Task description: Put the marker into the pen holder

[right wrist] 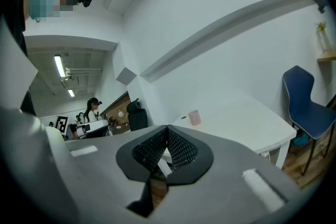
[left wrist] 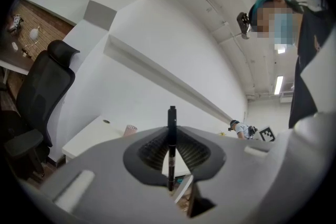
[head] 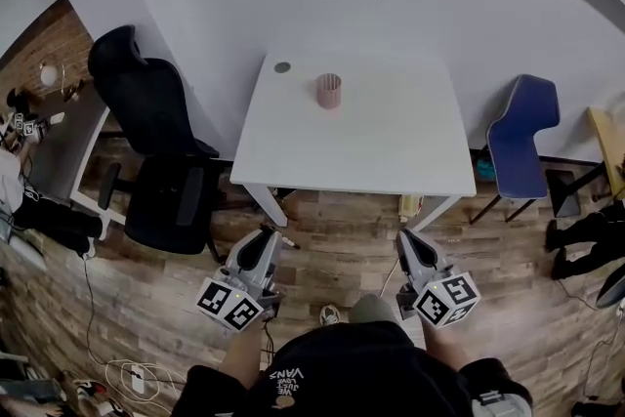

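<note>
Off the table's [head: 391, 156] near edge, over the floor: left gripper [head: 268, 241] clamped on the marker [left wrist: 171, 131], upright between its pads, one end poking past them | right gripper [right wrist: 167, 136] pads together, nothing between | pen holder [head: 329, 91] upright near the far edge, well apart from the marker

Left gripper [head: 270, 235] and right gripper [head: 405, 235]: grey moulded bodies, black ribbed pads [left wrist: 152, 149], each carrying a white cube [head: 232, 304] with black square markers. Person: black top [head: 342, 366] with white lettering [head: 284, 374], black head-mounted camera [left wrist: 243, 23].
</note>
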The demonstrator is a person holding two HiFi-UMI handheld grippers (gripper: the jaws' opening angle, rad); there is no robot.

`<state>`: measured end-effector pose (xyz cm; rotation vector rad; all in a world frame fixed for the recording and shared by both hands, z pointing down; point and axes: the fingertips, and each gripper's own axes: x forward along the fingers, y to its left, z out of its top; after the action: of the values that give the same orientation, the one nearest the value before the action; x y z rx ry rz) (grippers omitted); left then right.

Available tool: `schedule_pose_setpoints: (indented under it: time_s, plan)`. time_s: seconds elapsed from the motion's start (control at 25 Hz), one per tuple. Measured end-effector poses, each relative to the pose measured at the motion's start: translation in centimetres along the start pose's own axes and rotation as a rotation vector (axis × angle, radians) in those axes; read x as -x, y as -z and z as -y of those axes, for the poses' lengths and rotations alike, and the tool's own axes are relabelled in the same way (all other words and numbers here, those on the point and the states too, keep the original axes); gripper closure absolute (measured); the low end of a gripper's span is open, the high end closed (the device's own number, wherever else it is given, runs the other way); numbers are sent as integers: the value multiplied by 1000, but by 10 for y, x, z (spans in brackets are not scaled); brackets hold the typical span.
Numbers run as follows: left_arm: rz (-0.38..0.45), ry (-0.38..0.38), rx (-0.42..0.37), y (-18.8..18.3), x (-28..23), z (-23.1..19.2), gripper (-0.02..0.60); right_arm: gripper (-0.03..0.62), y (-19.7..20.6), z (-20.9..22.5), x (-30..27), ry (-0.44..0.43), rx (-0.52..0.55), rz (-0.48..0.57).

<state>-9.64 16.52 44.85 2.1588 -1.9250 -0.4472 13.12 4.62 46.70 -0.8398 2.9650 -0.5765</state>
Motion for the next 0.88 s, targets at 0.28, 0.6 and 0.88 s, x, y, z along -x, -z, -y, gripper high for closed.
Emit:
schedule_pose_setpoints:
  time_s: [0.28, 0.6, 0.88]
  plan:
    - [3, -15, 28, 0, -16, -23, 486, 592, -6, 11, -34, 4, 0, -13]
    - [24, -72, 28, -13, -53, -57, 486, 592, -23, 33, -95, -41, 5, -40]
    - [44, -87, 5, -22, -111, -66, 486, 592, -44, 73, -132, -82, 10, -32]
